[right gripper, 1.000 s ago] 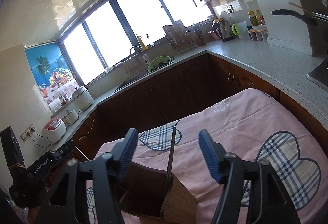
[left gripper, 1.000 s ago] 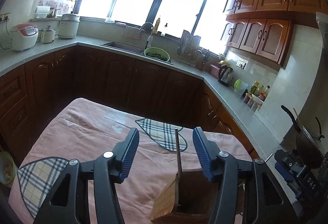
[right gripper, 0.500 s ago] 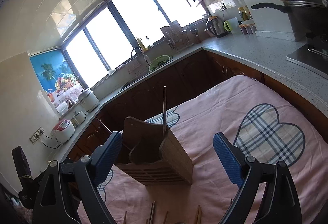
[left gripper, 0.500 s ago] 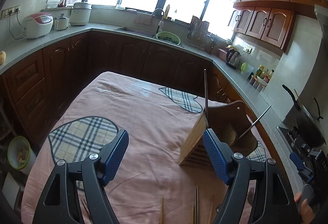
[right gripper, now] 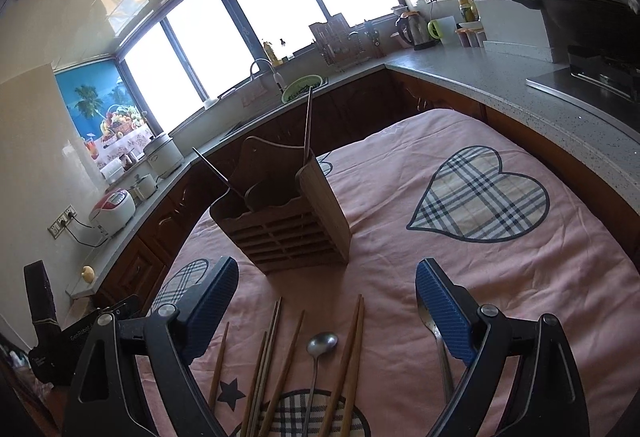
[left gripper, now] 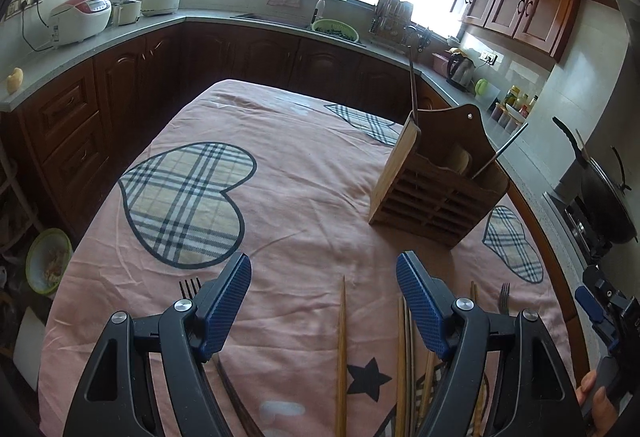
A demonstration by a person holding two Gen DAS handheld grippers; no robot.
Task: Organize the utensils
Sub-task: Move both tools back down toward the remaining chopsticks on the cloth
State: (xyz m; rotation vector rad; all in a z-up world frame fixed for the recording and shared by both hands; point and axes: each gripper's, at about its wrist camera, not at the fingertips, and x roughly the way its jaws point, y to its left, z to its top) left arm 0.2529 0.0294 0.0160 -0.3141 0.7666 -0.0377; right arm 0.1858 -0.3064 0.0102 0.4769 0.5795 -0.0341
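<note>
**Both grippers empty over the loose utensils**

My left gripper [left gripper: 324,301] hangs wide and empty; its jaws have just been opening. A fork [left gripper: 190,287] lies at its left finger, a chopstick [left gripper: 341,353] between the jaws, long axis running away from me toward the wooden holder [left gripper: 436,185], ahead and to the right. My right gripper [right gripper: 326,305], also just widened and empty, is the nearer to the spoon [right gripper: 320,347] and chopsticks [right gripper: 352,353] beneath it. Nothing blocks the holder.

Chopsticks [right gripper: 280,369] run off bottom edge, ends unseen. Fork [left gripper: 190,287] handle hidden behind left gripper [left gripper: 324,301] finger. Second spoon [right gripper: 434,333] partly behind right gripper [right gripper: 326,305] pad. Holder [right gripper: 280,213] contents mostly hidden.
</note>
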